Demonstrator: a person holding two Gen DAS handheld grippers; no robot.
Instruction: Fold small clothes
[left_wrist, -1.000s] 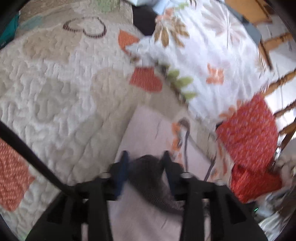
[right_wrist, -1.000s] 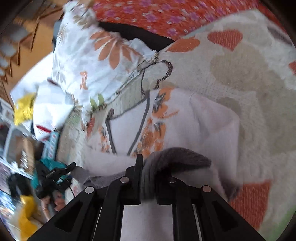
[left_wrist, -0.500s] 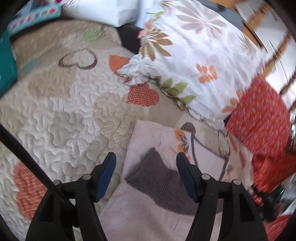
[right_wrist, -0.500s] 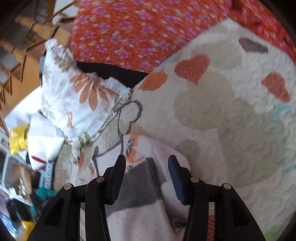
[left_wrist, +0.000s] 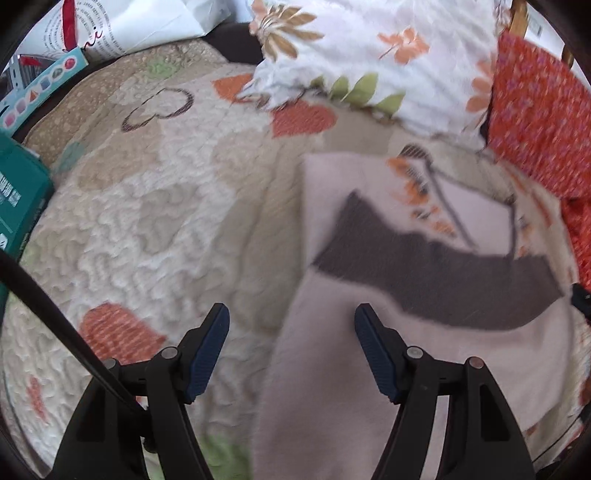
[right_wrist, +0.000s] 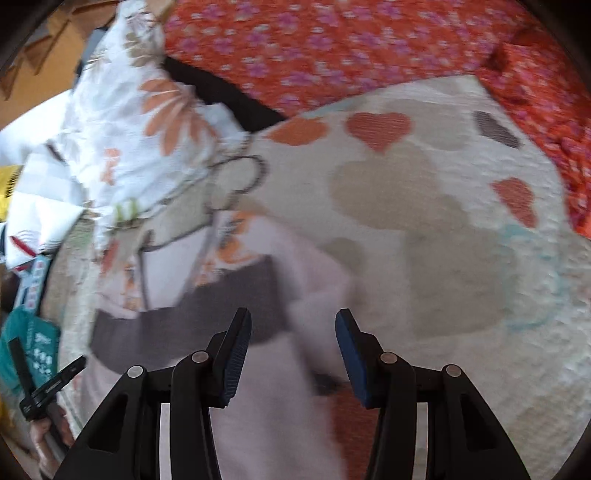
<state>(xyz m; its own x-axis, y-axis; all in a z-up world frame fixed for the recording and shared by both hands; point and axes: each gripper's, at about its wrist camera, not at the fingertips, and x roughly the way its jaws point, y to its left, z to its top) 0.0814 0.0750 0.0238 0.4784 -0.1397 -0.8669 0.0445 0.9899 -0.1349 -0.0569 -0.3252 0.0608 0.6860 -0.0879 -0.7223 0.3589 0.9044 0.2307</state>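
Already one fold is laid: the garment lies doubled on the quilt, both grippers' jaws open and empty; more folds probably remain

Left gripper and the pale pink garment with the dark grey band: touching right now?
Apart. The left wrist view shows the left gripper open with nothing pinched; the pale pink garment with the dark grey band lies flat on the heart-patterned quilt beyond its pads.
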